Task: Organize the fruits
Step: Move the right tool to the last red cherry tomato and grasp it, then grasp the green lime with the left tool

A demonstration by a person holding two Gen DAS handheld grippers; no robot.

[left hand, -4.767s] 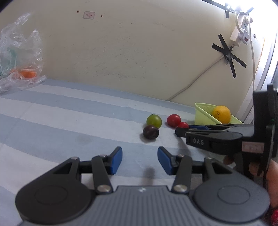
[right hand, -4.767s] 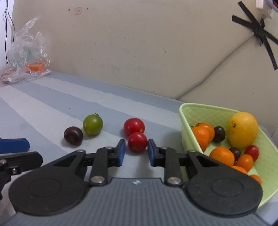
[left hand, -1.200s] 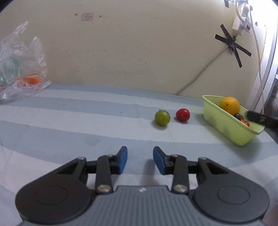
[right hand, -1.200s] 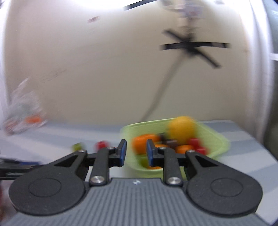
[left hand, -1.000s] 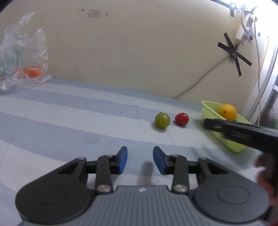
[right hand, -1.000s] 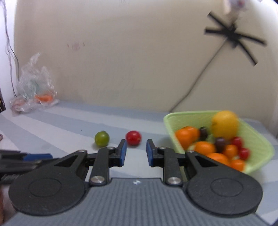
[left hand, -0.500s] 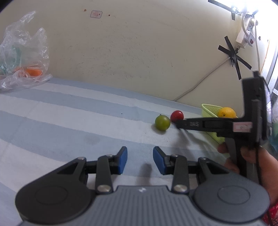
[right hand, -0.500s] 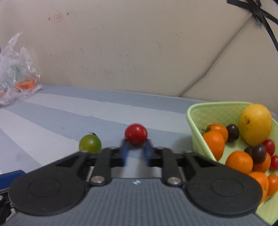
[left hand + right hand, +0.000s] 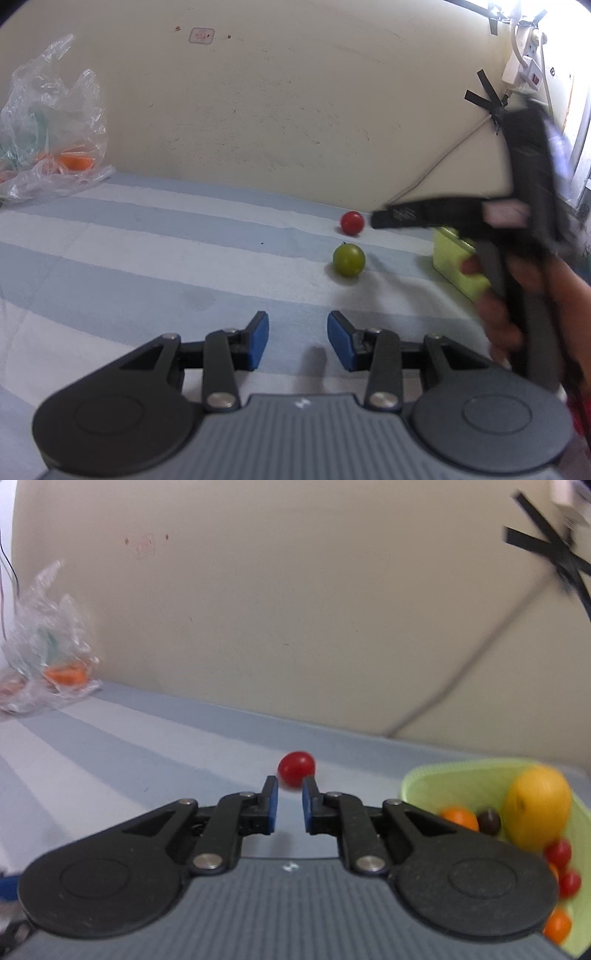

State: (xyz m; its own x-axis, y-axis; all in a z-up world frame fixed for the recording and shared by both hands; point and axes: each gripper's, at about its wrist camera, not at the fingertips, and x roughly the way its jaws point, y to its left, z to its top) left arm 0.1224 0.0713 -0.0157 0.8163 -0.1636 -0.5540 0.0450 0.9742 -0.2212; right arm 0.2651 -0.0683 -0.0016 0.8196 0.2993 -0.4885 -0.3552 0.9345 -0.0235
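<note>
A red tomato (image 9: 352, 222) and a green tomato (image 9: 348, 259) lie on the striped cloth. My left gripper (image 9: 297, 339) is open and empty, low over the cloth, short of the green tomato. My right gripper (image 9: 289, 798) is open, its tips just in front of the red tomato (image 9: 296, 768); it also shows in the left wrist view (image 9: 380, 219), beside the red tomato. The light green basket (image 9: 417, 786) at the right holds a large yellow-orange fruit (image 9: 537, 806), small oranges and dark and red tomatoes.
A clear plastic bag (image 9: 48, 136) with orange contents lies at the far left against the wall. A cable (image 9: 480, 661) runs down the wall behind the basket (image 9: 454, 258). A person's hand (image 9: 517, 295) holds the right gripper's handle.
The right gripper has moved forward to the red tomato, which now sits just ahead of its tips. The green tomato has left the right wrist view. The left gripper has stayed open.
</note>
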